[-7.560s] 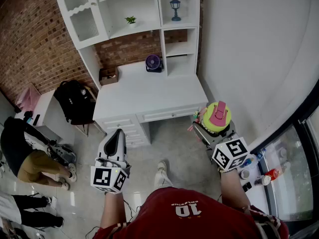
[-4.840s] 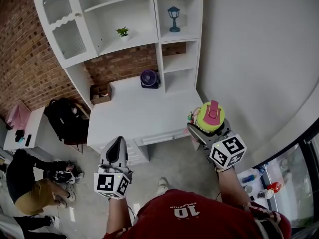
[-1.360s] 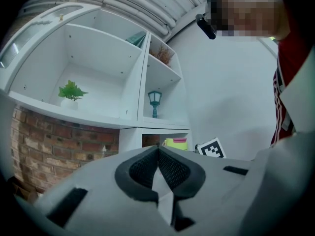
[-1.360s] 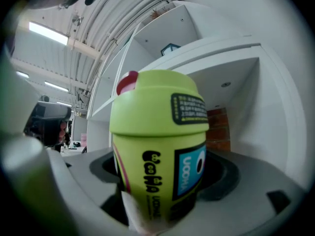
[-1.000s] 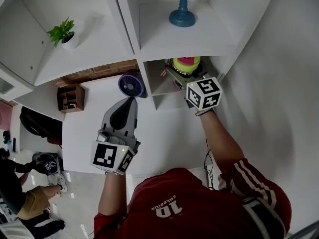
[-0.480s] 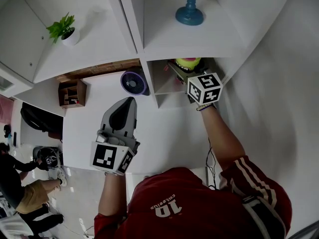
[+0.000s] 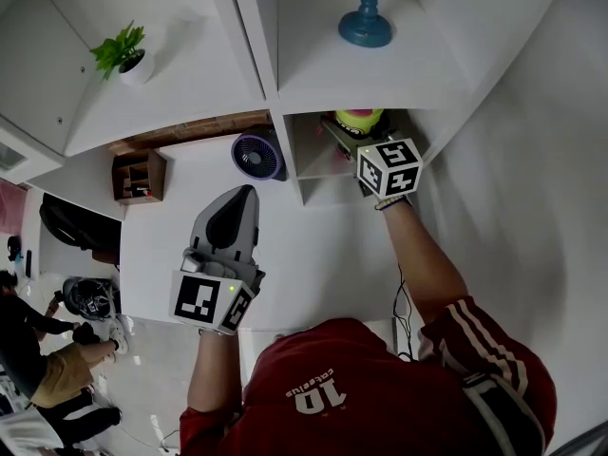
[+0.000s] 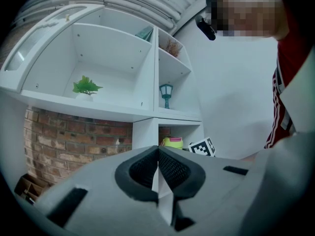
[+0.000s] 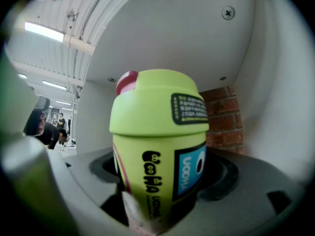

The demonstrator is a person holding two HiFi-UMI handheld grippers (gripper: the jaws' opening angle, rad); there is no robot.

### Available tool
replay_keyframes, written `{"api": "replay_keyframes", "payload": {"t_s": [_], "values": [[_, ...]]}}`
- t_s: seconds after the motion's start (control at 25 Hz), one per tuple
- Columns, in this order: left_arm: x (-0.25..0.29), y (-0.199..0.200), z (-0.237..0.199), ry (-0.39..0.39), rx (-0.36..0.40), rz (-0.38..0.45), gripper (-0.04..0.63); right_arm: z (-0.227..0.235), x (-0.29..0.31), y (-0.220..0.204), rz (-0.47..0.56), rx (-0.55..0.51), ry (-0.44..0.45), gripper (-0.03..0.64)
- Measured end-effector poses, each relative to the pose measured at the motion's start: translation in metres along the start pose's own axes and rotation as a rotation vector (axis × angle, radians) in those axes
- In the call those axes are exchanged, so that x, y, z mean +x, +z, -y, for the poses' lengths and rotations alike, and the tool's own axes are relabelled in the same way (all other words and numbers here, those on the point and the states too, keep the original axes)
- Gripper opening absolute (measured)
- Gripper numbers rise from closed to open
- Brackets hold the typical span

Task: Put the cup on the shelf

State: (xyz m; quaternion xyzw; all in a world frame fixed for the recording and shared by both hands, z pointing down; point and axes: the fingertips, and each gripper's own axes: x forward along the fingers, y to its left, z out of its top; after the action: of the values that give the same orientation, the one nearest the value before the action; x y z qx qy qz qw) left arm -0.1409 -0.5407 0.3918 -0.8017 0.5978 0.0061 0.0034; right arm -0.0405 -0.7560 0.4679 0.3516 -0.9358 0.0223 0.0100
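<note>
Sitting upright, the cup (image 9: 158,146) is clamped in the right tool (image 9: 162,193).

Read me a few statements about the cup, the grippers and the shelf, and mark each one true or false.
The right gripper grips the green cup. True.
The left gripper has its jaws wide apart. False: they are together, with nothing between them.
The cup is in the compartment under the blue lantern. True.
The purple fan stands in the cup's compartment. False: it stands on the desk, left of that compartment.
</note>
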Motion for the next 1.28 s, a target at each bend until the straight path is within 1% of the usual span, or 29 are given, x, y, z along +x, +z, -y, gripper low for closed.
{"api": "replay_keyframes", "payload": {"t_s": [0.2,0.36,0.44,0.6,0.8,0.96,1.12,1.28], "values": [[-0.003,0.0,-0.003,0.005,0.002,0.014,-0.002,-0.003,0.0,-0.002,-0.01,-0.024,0.001,0.416],[-0.006,-0.003,-0.002,0.002,-0.006,0.01,-0.002,-0.003,-0.001,-0.002,0.005,-0.021,-0.003,0.409],[-0.009,-0.003,-0.005,0.004,0.005,0.02,-0.002,-0.003,-0.001,-0.001,0.008,-0.024,-0.004,0.41],[-0.015,-0.005,-0.008,0.007,0.0,0.023,-0.002,-0.002,-0.002,-0.001,0.012,-0.024,-0.011,0.426],[-0.019,-0.005,-0.008,0.0,-0.02,0.029,-0.002,-0.003,-0.009,-0.006,-0.016,-0.018,-0.02,0.439],[-0.029,-0.009,-0.008,-0.009,-0.018,0.022,-0.002,-0.007,-0.023,-0.009,-0.024,-0.02,-0.042,0.439],[-0.041,-0.012,-0.012,-0.015,-0.038,0.025,-0.002,-0.011,-0.034,-0.01,-0.04,-0.023,-0.064,0.44],[-0.055,-0.017,-0.011,-0.042,-0.025,0.013,-0.002,-0.017,-0.05,-0.008,-0.048,-0.029,-0.089,0.44]]}}
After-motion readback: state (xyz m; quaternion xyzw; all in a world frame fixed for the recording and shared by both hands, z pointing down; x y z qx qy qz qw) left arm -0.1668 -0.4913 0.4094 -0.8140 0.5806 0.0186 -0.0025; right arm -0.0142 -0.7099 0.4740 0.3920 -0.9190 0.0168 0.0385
